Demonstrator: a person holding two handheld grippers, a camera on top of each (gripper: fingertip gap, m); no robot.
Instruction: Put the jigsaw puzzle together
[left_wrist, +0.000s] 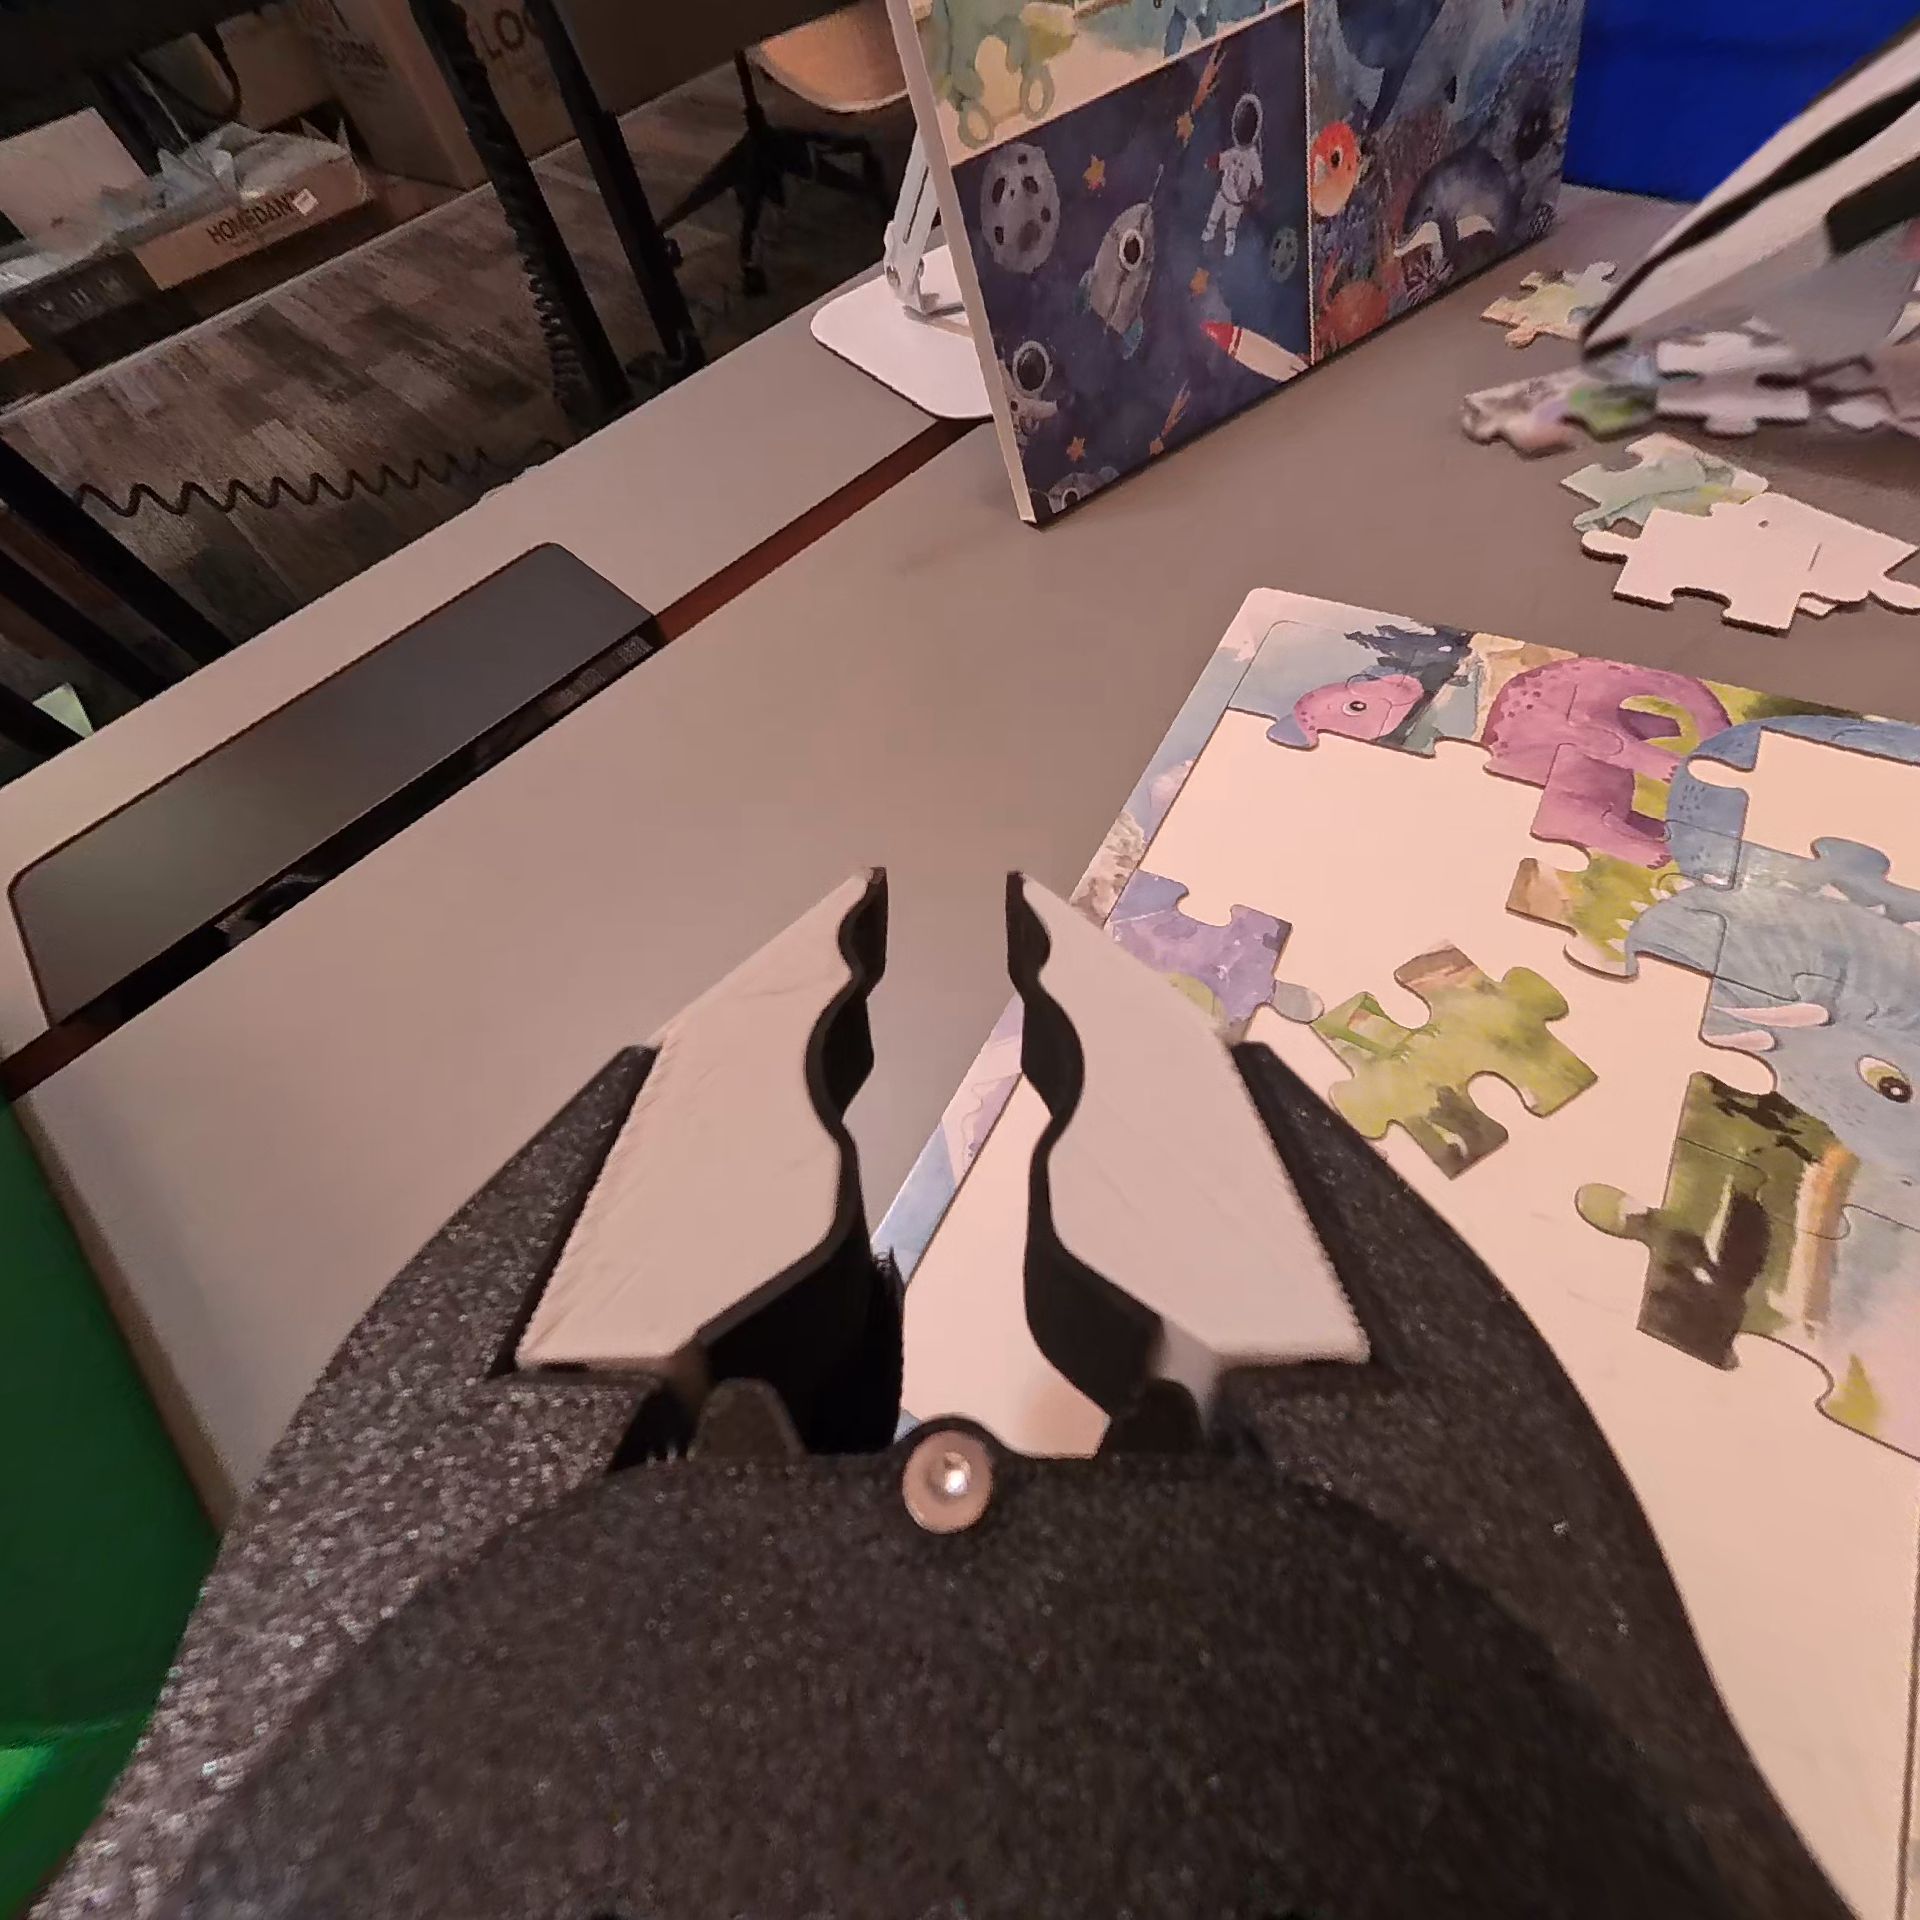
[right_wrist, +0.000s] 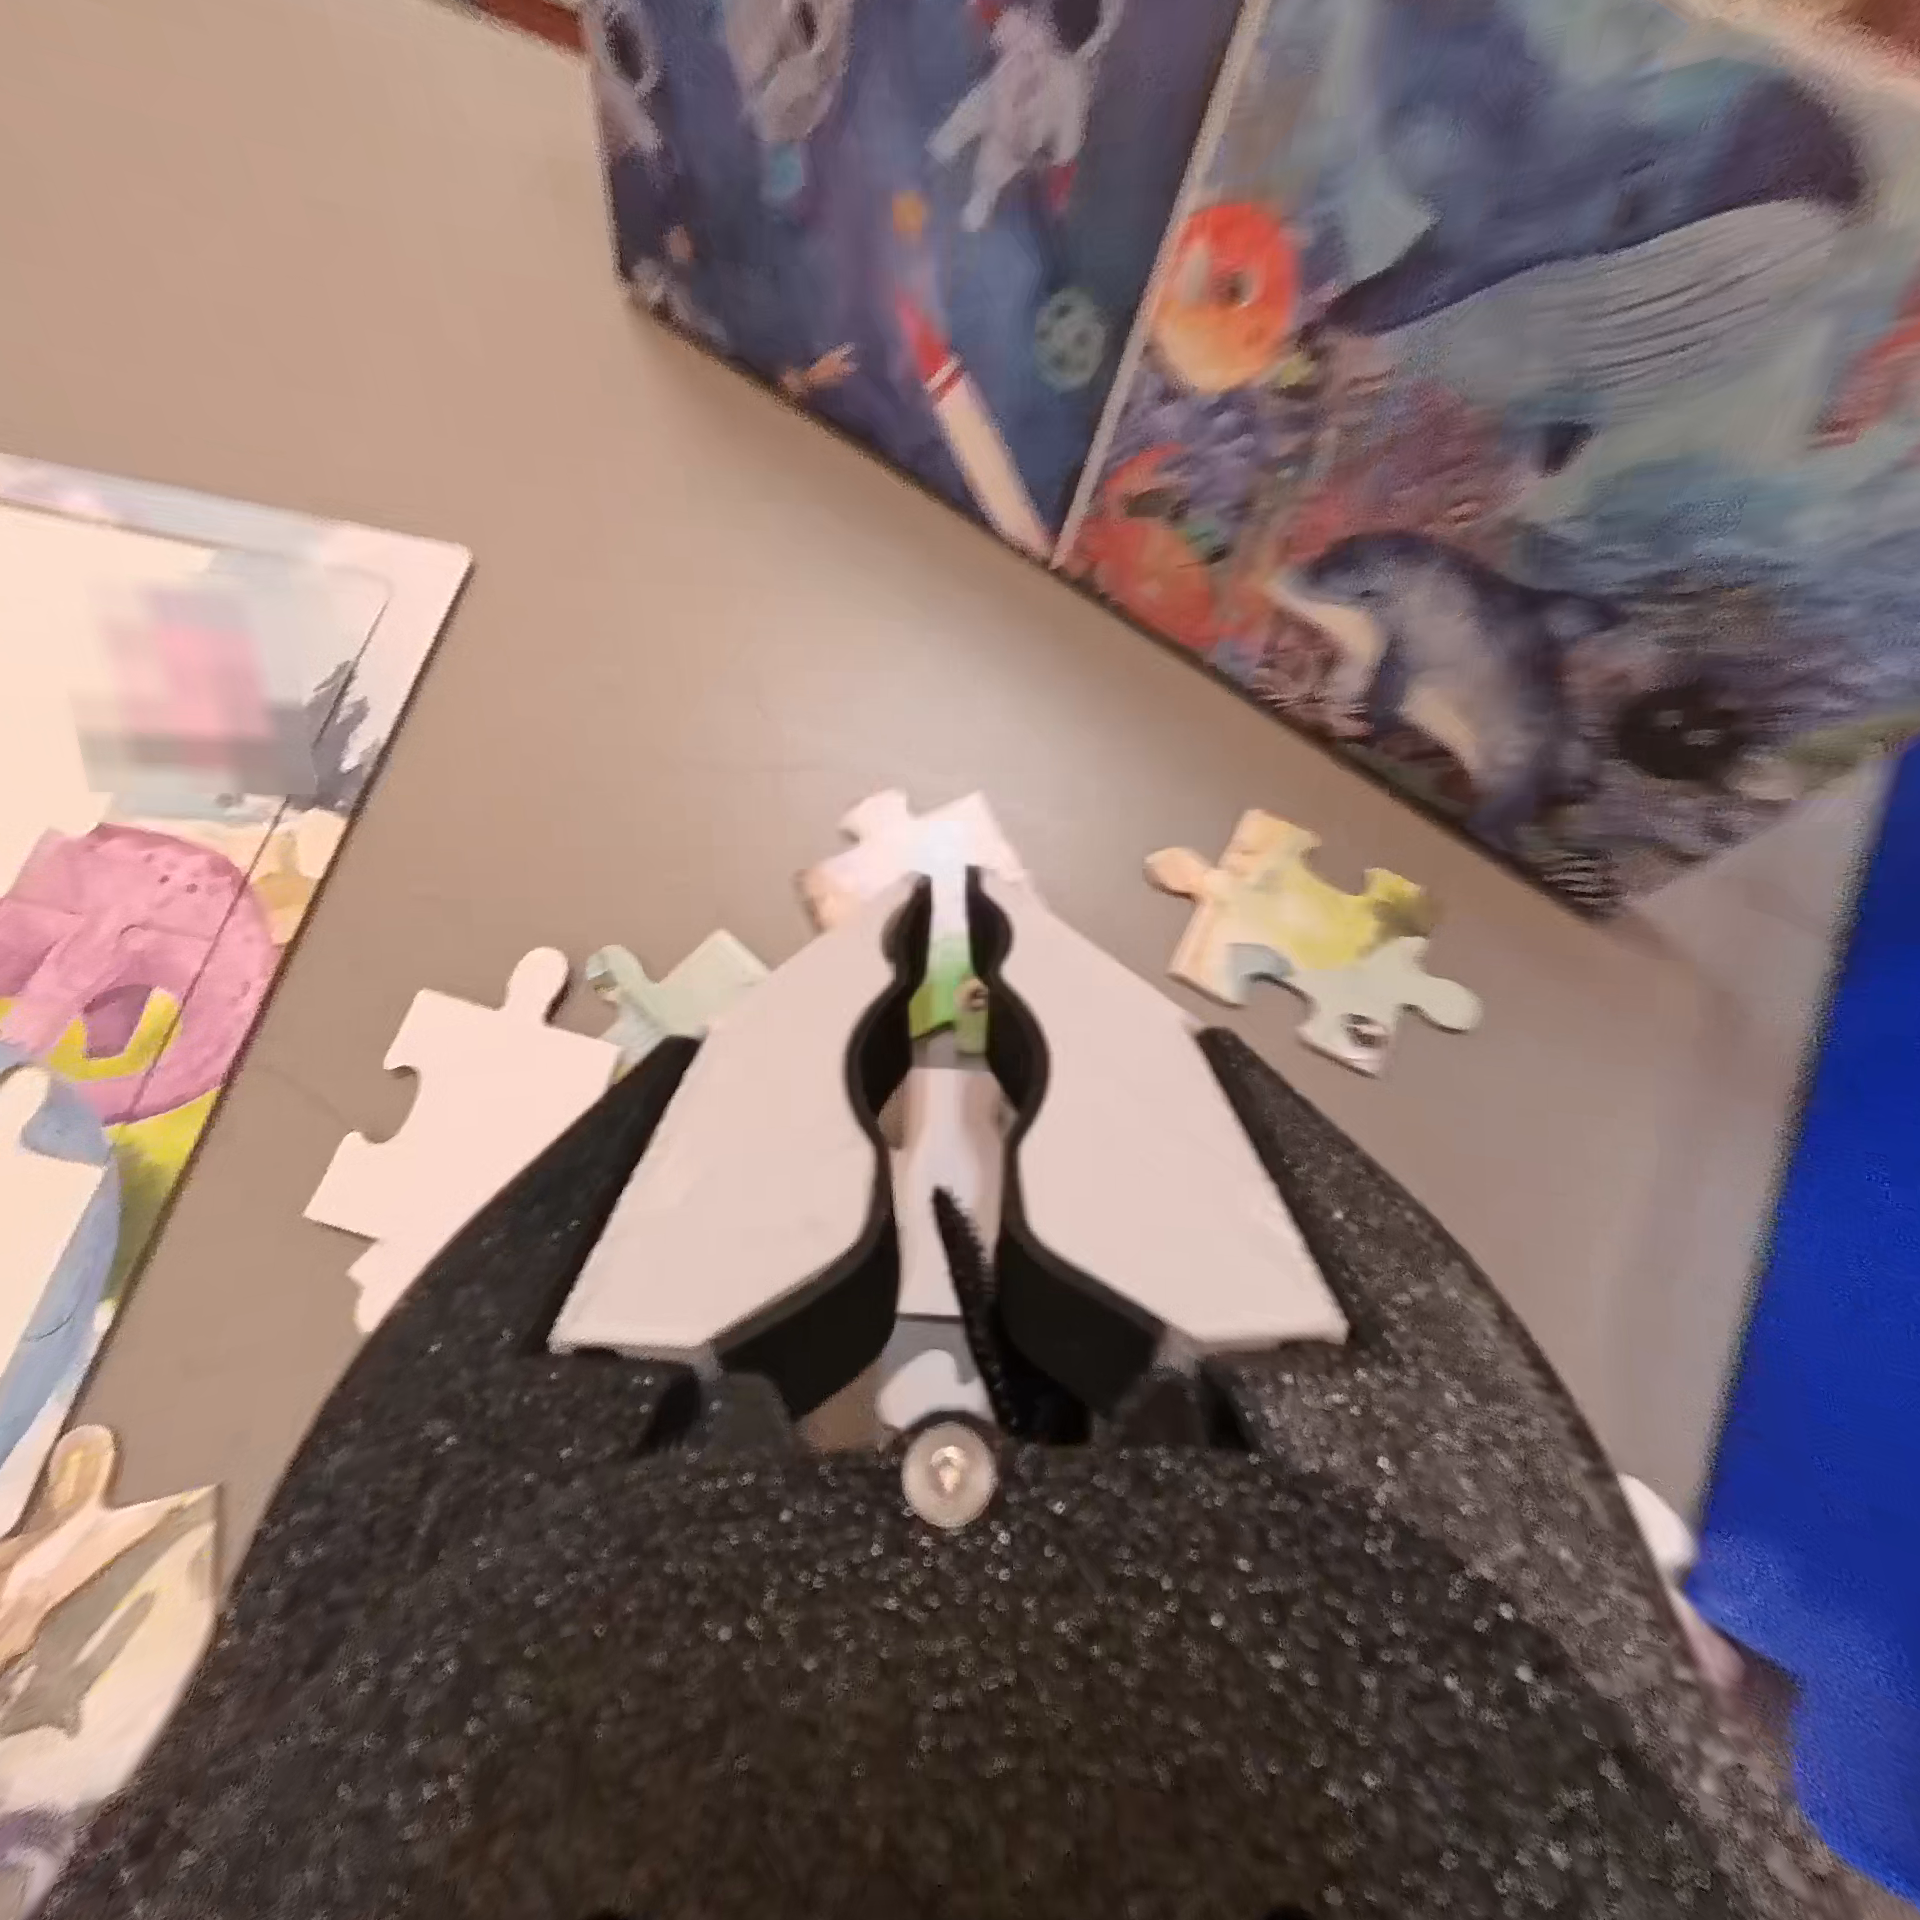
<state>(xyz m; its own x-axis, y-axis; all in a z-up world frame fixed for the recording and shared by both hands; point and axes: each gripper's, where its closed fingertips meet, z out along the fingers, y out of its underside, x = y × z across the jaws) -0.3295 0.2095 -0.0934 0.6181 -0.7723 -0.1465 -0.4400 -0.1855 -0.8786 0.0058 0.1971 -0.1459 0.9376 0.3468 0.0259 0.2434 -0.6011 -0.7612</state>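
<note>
The jigsaw puzzle (left_wrist: 1507, 935) lies partly built in its tray (left_wrist: 1195, 748) on the grey desk (left_wrist: 831, 644): a purple and a blue dinosaur are joined along the far and right side, while a green piece (left_wrist: 1455, 1060) and a lilac piece (left_wrist: 1205, 945) sit unjoined on the bare white backing. The step in hand looks like fetching another piece from the loose pile beside the tray. The right claw (right_wrist: 948, 883) is nearly together, clamped on a pale piece (right_wrist: 914, 847) among the loose pieces (right_wrist: 1309, 935), some lying blank side up (right_wrist: 468, 1122). The left claw (left_wrist: 945, 883) hangs apart and empty over the tray's near-left edge. Next, the gripped piece probably needs lifting clear, turning picture-up if reversed, and matching against the open outline. The picture box (left_wrist: 1195, 239) stands propped beyond as a guide.
</note>
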